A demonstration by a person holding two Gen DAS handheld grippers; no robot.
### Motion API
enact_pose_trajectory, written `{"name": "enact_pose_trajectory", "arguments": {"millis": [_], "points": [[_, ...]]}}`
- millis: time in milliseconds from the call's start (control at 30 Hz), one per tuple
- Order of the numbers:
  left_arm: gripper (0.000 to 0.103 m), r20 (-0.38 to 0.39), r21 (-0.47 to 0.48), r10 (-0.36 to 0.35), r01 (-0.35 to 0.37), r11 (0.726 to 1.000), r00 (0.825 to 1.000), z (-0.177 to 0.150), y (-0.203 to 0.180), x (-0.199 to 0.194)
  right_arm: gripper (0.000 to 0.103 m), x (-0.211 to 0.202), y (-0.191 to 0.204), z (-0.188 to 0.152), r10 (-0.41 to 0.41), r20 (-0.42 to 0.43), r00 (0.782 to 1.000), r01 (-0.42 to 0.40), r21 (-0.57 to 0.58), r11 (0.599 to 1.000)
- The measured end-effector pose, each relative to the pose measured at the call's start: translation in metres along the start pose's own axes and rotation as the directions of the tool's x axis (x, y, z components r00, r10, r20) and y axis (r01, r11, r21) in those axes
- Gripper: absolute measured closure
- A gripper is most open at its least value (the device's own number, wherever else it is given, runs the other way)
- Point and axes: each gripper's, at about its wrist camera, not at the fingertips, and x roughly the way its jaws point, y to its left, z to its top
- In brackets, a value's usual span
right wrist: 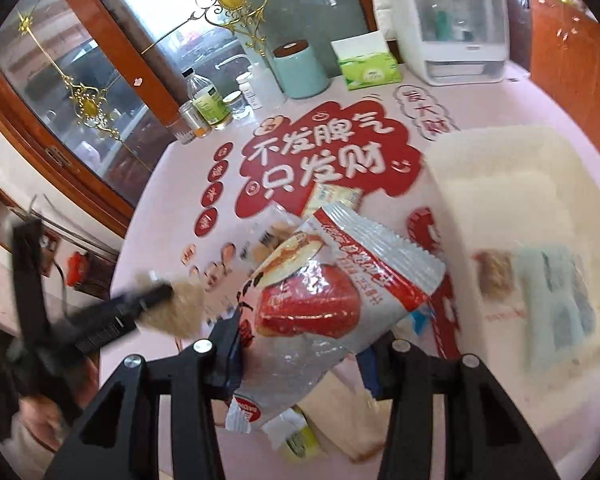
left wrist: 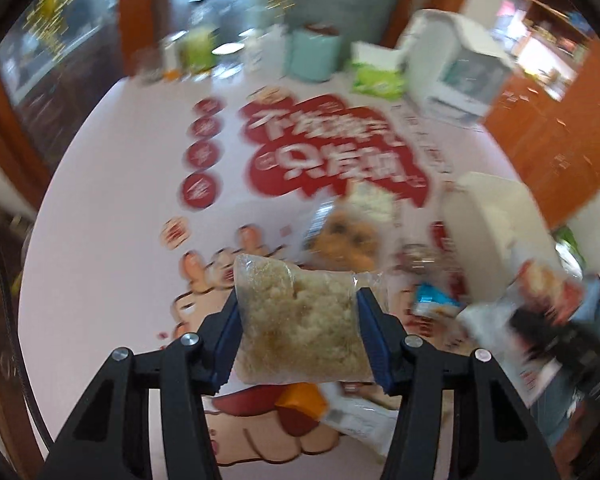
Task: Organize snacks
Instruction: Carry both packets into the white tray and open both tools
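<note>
Crumb bag (left wrist: 304, 320) between left tool (left wrist: 300, 336) fingers

Each tool (left wrist: 298, 332) has 2 black arms, blue pads, silver screws.

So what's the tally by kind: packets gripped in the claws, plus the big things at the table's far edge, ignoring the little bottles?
Gripped snack packets: 2 (clear bag of beige crumbs, red-and-silver foil packet)
Teal cylindrical canister: 1
Green-and-white tissue box: 1
White plastic countertop appliance: 1
Total: 5
</note>
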Motion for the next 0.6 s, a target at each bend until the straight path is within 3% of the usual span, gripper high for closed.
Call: {"name": "enact_pose_trajectory", "arguments": {"millis": [267,600], "points": [[0.050,0.070,0.184,-0.169,0.154,0.971,0.983,0.016,-0.093,-0.038,0.057,-0.051,-0.026,-0.043,-0.102,0.071,0.992,0.097,0.067,0.993],[0.050,0.174,0.318,-0.243,0.179,0.931,0.954,0.052,-0.214,-0.063,0.056,-0.127,-0.072,-0.035,-0.197,0.250,0.948,0.186,0.069,0.980]]}}
